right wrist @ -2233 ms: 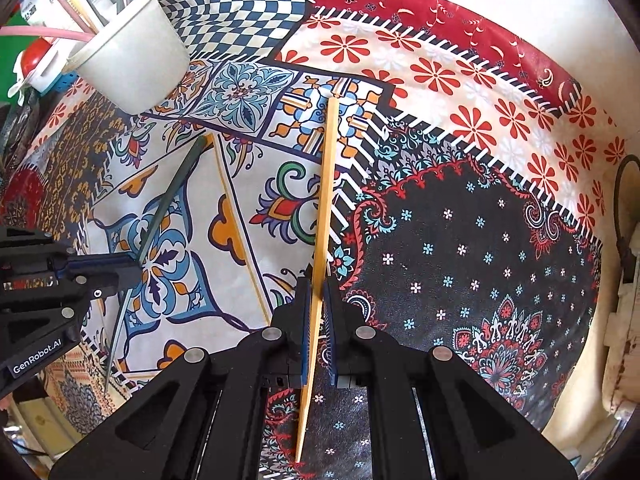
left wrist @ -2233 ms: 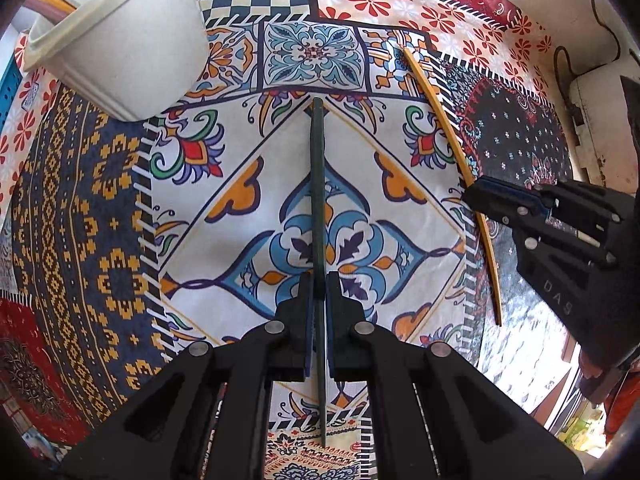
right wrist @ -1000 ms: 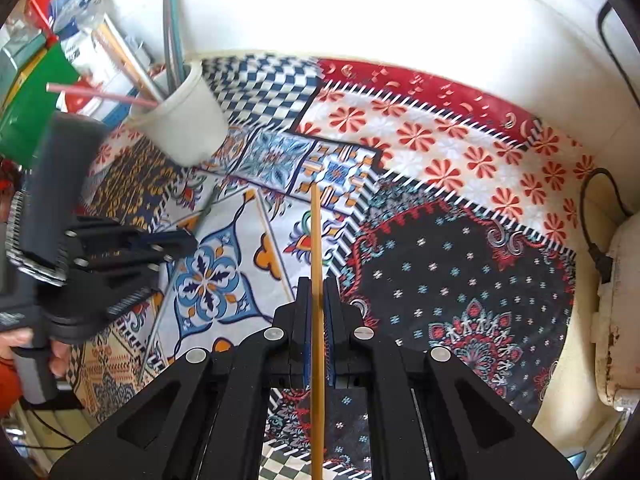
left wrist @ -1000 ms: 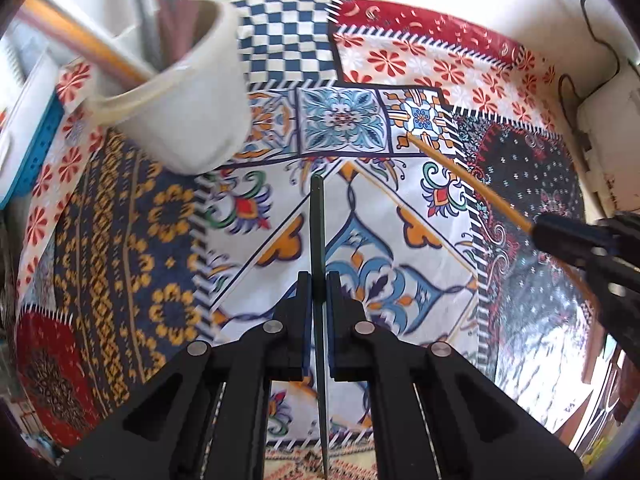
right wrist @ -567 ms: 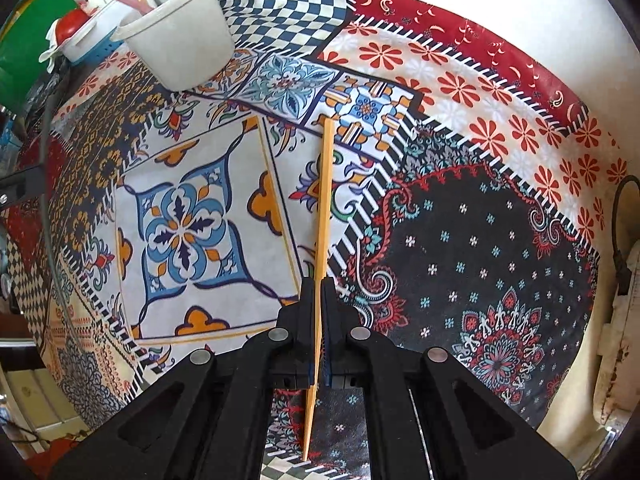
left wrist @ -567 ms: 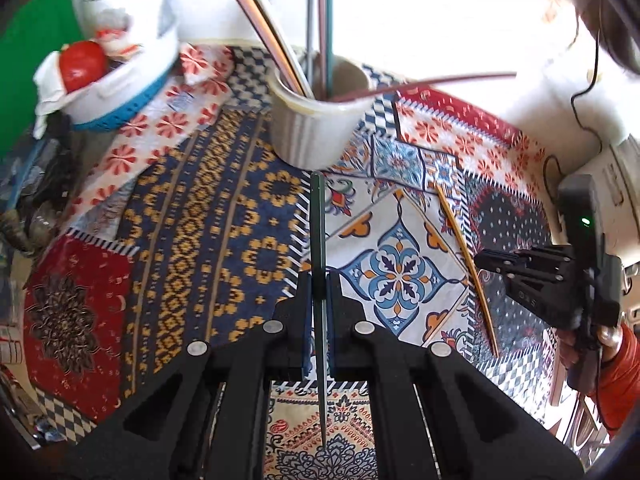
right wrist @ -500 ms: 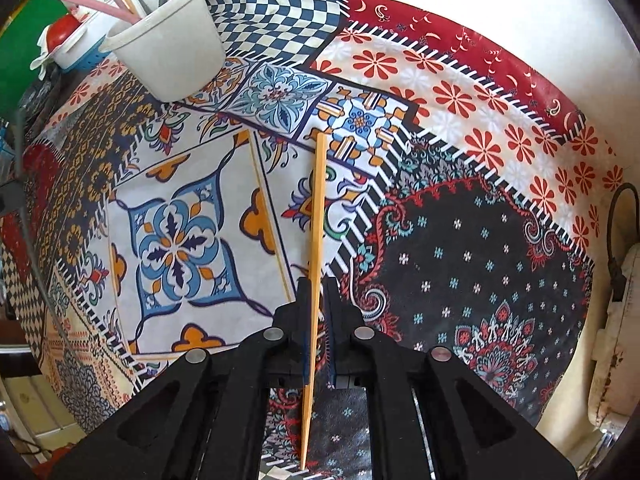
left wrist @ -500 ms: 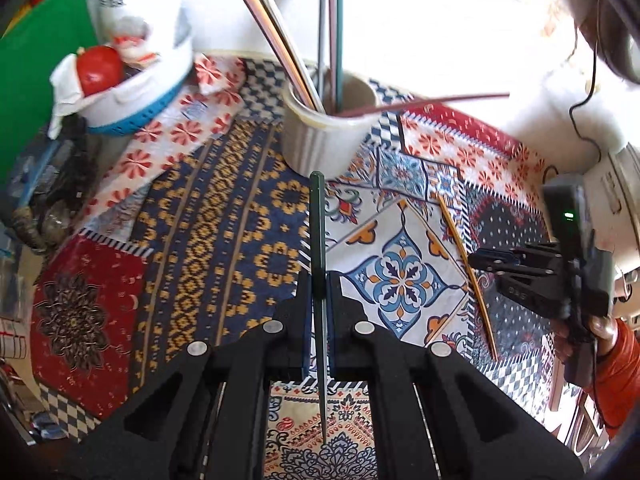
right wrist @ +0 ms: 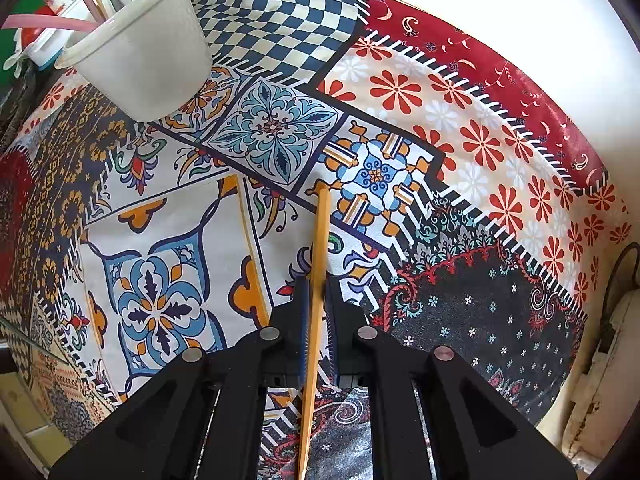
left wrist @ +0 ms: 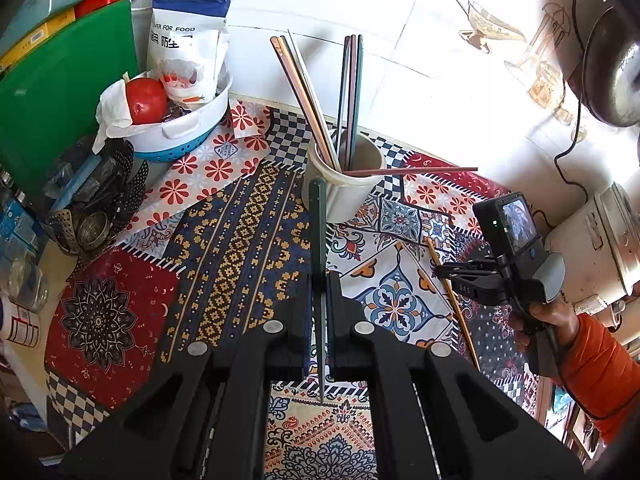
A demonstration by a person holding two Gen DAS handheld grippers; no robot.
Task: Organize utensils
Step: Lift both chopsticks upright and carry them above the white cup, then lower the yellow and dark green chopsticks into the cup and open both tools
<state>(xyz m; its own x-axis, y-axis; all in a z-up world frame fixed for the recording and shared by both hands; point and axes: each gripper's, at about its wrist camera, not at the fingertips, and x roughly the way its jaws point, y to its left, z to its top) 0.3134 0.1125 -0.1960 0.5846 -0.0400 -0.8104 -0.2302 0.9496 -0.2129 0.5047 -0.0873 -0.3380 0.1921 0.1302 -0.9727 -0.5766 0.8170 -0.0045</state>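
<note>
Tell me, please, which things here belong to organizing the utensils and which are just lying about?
Job: dark green chopstick in the left gripper; orange chopstick in the right gripper; white cup of chopsticks.

Lying about: green board, tomato, food bag, metal strainer.

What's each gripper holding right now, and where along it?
The left gripper grips a dark green chopstick near its thin end. The right gripper pinches an orange chopstick around mid-length.
</note>
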